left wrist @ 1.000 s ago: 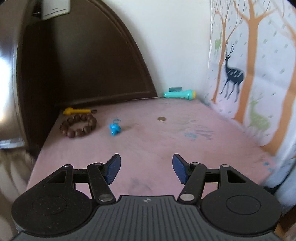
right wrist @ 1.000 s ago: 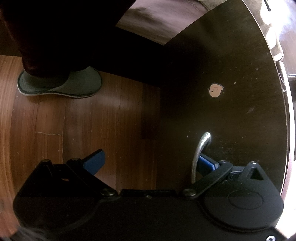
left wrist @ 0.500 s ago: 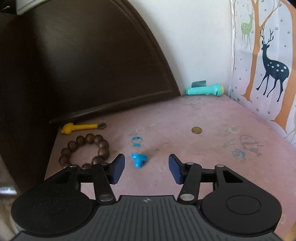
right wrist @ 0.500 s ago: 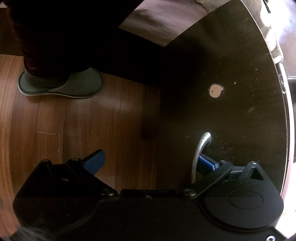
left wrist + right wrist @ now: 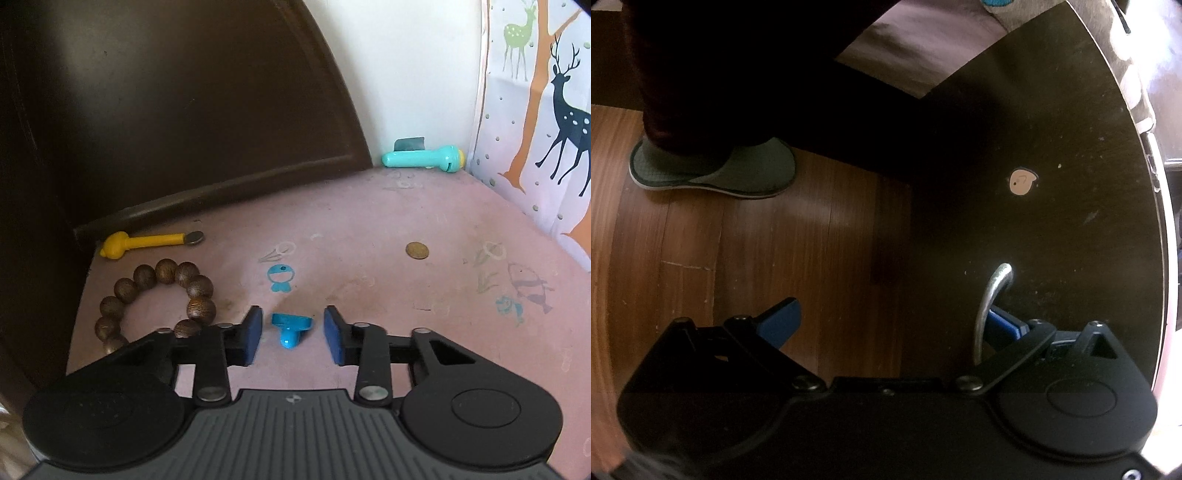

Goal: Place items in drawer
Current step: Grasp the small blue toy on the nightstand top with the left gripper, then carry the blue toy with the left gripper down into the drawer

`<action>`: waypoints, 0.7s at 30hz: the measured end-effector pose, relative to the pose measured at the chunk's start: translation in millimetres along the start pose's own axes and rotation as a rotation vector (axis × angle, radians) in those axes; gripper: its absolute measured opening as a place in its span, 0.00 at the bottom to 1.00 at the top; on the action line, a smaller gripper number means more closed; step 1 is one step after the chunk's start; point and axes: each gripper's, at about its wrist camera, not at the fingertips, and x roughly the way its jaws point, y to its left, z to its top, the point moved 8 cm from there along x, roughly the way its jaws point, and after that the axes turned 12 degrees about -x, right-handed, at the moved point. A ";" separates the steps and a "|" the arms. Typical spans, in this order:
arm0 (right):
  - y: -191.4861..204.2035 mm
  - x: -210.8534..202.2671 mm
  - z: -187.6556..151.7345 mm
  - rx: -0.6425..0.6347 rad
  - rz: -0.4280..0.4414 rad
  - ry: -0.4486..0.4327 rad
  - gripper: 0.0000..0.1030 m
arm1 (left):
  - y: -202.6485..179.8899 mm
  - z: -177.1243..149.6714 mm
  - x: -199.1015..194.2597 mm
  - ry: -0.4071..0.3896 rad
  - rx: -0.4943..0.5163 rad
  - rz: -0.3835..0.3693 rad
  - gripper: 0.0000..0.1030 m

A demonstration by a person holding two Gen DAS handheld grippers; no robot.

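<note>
In the left wrist view a small blue plastic piece (image 5: 291, 328) lies on the pink tabletop (image 5: 369, 295). My left gripper (image 5: 293, 334) is open, low over the table, with the blue piece between its two pads and not touching them. In the right wrist view my right gripper (image 5: 890, 321) is wide open. Its right finger (image 5: 1004, 325) sits hooked behind the curved metal handle (image 5: 991, 295) of the dark drawer front (image 5: 1052, 221). Its left finger hangs free over the wooden floor.
A brown bead bracelet (image 5: 159, 299) lies just left of the left gripper. A yellow tool (image 5: 144, 243), a coin (image 5: 417, 250) and a teal flashlight (image 5: 424, 158) lie farther back. A dark headboard stands behind, a deer-print curtain (image 5: 546, 110) at right. A slippered foot (image 5: 713, 170) stands on the floor.
My left gripper has moved forward and down over the table until the blue piece lies between its pads, and the jaws have narrowed slightly. The right gripper has not moved.
</note>
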 end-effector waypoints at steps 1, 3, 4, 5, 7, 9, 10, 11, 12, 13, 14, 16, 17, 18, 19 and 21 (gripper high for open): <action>0.3 -0.1 0.0 -0.001 -0.001 -0.001 1.00 | -1.5 -0.4 -1.2 0.001 0.003 0.005 0.21; 0.3 -0.1 0.3 -0.001 0.000 -0.001 1.00 | -4.5 -1.3 -3.6 0.002 0.008 0.016 0.21; 0.1 0.1 0.5 -0.001 0.000 -0.001 1.00 | -6.0 -1.9 -5.7 0.000 0.010 0.020 0.21; 0.0 0.2 0.6 -0.002 0.000 -0.001 1.00 | -7.6 -3.0 -9.1 -0.004 0.011 0.024 0.21; -0.2 0.1 1.1 -0.001 0.001 0.000 1.00 | -10.4 -5.5 -18.0 -0.017 0.003 0.024 0.21; -0.4 0.0 2.6 -0.002 0.001 0.002 1.00 | -13.8 -8.6 -31.5 -0.035 -0.010 0.016 0.21; -0.3 -0.3 2.8 0.001 0.001 0.004 1.00 | -16.4 -10.8 -39.3 -0.042 -0.014 0.010 0.21; -0.4 -0.6 3.0 0.003 0.001 0.005 1.00 | -20.6 -14.2 -48.7 -0.053 -0.017 0.000 0.21; -0.8 -0.9 3.0 0.003 0.002 0.003 1.00 | -24.8 -17.5 -57.8 -0.064 -0.020 -0.013 0.21; -1.1 -1.2 2.7 0.004 0.003 0.002 1.00 | -29.3 -21.8 -66.9 -0.073 -0.022 -0.026 0.21; -1.5 -1.5 2.6 0.005 0.004 0.001 1.00 | -33.6 -27.0 -76.2 -0.080 -0.025 -0.037 0.21; -2.3 -1.9 2.7 0.009 0.007 0.001 1.00 | -40.1 -37.4 -92.1 -0.086 -0.036 -0.054 0.21; -2.4 -2.0 2.8 0.011 0.008 0.001 1.00 | -42.6 -42.5 -100.1 -0.091 -0.045 -0.065 0.21; -2.5 -1.8 3.0 0.011 0.009 0.002 1.00 | -44.5 -46.7 -106.4 -0.094 -0.056 -0.074 0.21; -2.4 -1.7 3.2 0.012 0.009 0.003 1.00 | -46.6 -51.0 -112.4 -0.093 -0.066 -0.083 0.21; -2.2 -1.4 3.7 0.013 0.010 0.005 1.00 | -52.1 -59.8 -125.8 -0.096 -0.084 -0.098 0.21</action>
